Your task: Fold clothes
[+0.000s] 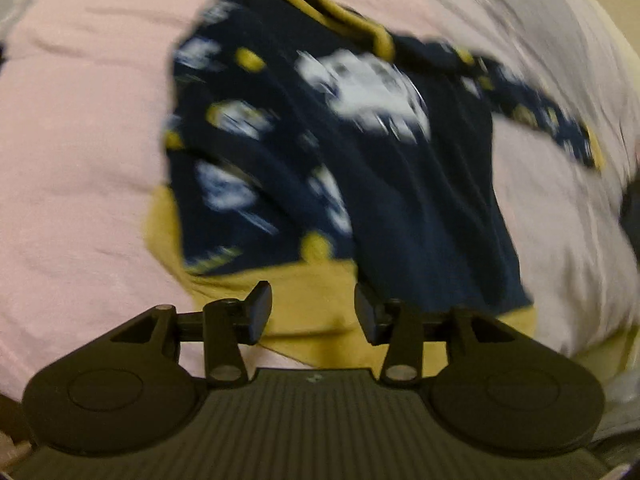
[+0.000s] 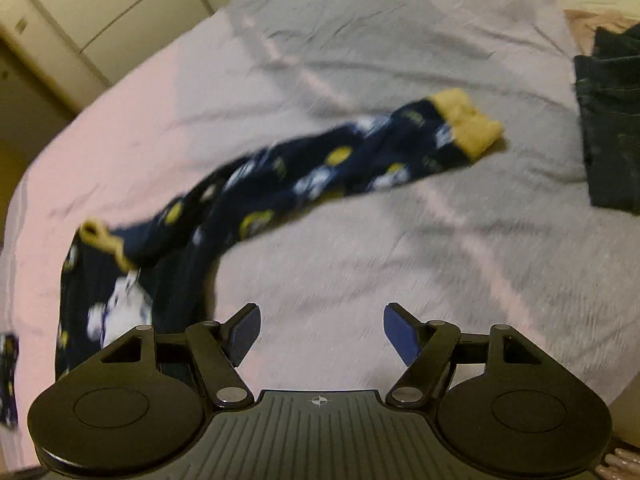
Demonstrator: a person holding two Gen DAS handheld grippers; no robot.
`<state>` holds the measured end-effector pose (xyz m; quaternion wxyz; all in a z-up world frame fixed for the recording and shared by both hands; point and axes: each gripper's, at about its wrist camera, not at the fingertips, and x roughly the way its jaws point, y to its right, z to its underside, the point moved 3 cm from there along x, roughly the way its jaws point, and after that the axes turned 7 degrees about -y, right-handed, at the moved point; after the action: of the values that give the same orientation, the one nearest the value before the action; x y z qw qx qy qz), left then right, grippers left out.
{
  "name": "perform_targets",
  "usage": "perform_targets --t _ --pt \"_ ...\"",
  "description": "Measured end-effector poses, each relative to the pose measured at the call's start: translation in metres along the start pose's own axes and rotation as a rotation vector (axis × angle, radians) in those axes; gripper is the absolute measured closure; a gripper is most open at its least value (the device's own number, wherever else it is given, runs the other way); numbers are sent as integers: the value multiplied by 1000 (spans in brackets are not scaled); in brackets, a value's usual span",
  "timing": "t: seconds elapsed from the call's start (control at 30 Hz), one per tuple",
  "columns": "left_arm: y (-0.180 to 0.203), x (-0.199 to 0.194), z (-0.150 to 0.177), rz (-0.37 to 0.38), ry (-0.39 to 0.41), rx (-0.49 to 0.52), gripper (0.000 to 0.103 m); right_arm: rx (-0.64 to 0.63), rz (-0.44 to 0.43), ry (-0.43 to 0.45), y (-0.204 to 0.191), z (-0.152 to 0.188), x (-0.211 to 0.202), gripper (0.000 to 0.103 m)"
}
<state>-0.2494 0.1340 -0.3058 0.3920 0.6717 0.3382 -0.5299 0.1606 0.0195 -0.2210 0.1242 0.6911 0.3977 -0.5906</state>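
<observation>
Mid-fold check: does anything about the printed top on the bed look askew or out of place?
Yes. The navy printed top lies crooked on the pink sheet: one long sleeve trails sideways, unfolded, its yellow cuff far out. Both the left gripper and right gripper are open, holding nothing.

The left gripper (image 1: 313,312) and the right gripper (image 2: 320,334) both point steeply down, jaws apart and empty.

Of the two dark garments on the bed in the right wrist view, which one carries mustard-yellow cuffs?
The navy printed pyjama top, its sleeve stretched across the sheet; the plain dark folded garment at the right edge shows none.
</observation>
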Motion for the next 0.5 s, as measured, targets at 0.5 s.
perform_targets --t 0.5 --pt "-69 -25 -36 -160 199 69 95 -22 89 -65 -59 58 -14 31"
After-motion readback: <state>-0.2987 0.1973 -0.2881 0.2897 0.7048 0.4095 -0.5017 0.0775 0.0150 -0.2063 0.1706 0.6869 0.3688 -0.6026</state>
